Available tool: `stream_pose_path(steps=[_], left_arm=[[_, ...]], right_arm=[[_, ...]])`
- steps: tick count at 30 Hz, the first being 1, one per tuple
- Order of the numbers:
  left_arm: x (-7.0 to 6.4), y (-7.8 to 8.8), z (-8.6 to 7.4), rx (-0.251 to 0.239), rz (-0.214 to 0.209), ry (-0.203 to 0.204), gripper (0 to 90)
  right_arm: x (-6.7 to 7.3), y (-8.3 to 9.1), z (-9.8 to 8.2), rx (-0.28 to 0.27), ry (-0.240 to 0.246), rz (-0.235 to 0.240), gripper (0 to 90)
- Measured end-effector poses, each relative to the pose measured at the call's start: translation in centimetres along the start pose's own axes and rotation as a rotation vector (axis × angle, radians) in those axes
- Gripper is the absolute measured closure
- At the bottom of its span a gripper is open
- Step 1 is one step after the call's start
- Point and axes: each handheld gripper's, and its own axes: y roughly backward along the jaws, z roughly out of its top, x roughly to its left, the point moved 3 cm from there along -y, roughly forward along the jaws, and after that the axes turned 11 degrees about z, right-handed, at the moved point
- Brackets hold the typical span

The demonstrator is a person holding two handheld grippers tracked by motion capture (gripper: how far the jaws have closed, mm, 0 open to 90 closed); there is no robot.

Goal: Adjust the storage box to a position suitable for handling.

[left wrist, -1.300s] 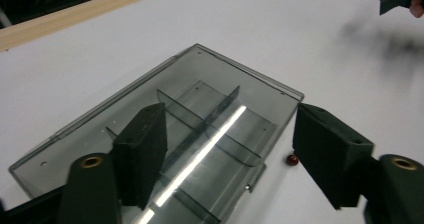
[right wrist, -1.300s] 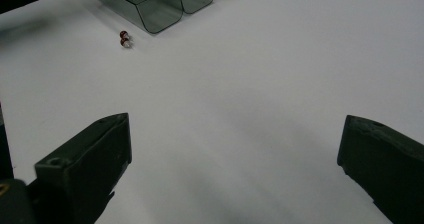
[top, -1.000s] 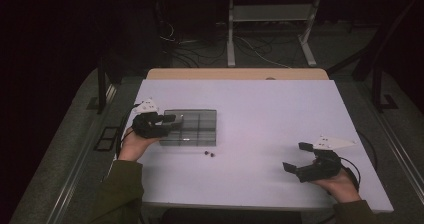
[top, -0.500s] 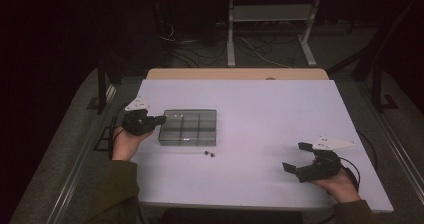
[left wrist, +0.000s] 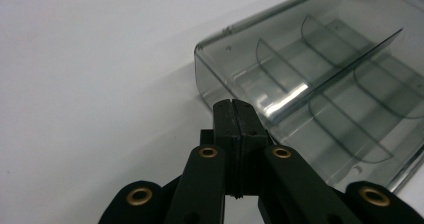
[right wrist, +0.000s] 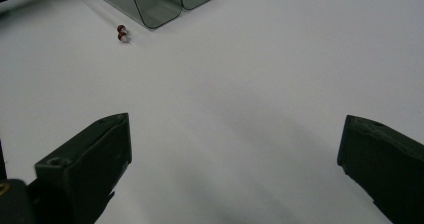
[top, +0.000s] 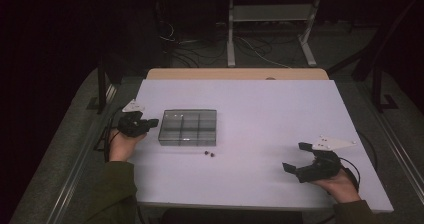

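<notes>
White table [top: 260,109]: box [top: 188,127] beside left gripper [top: 146,124]

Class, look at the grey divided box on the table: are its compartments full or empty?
Empty: the grey divided box shows bare compartments; the two small beads lie outside on the table.

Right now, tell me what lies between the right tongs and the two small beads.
Bare white table, in the right gripper view, between the right tongs and beads.

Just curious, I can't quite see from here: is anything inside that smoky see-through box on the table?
The box holds curved dividers and looks empty in the compartments in view. Two small reddish beads lie outside it on the table.
</notes>
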Motion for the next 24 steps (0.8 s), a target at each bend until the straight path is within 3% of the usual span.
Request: stream_pose_path(steps=[4, 11, 18, 24], left_arm=[[0.0, -0.5, -0.5, 0.027, -0.008, 0.007, 89.2], [-0.4, -1.3, -1.0, 0.077, -0.031, -0.015, 89.2], [-0.6, -1.4, -1.0, 0.082, -0.046, -0.015, 89.2], [-0.7, -1.4, -1.0, 0.088, -0.036, -0.015, 89.3]], right_arm=[[0.0, 0.0, 0.0, 0.002, -0.001, -0.002, 0.4], [0.0, 0.0, 0.0, 0.0, 0.003, -0.002, 0.4], [0.0, 0.0, 0.0, 0.0, 0.003, -0.002, 0.4], [0.0, 0.0, 0.0, -0.001, 0.003, -0.003, 0.5]])
